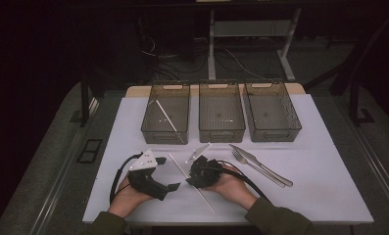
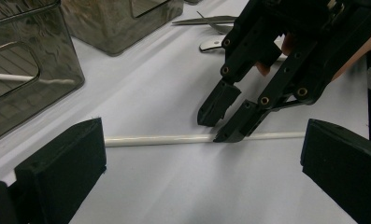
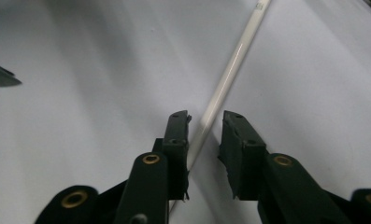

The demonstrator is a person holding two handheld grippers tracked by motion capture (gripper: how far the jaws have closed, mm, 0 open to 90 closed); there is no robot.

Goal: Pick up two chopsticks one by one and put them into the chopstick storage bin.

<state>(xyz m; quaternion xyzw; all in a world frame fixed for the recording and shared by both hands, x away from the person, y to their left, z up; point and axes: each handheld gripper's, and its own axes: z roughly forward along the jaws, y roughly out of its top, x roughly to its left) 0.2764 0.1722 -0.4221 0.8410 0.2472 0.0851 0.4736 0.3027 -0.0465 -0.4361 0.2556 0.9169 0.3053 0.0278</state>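
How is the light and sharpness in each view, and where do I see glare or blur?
High view: dim, with a dark background; the white table is brightest. Left gripper view: the near jaws are soft, the chopstick fairly sharp. Right gripper view: glare runs along the chopstick, and the lower jaw parts blur.

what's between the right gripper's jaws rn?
The white chopstick lies between the right gripper jaws on the table, with a small gap to each pad; seen in the right gripper view.

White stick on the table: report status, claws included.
Right claw straddling white stick, not clamped. Left claw open, idle. Stick flat on table, nothing blocking.
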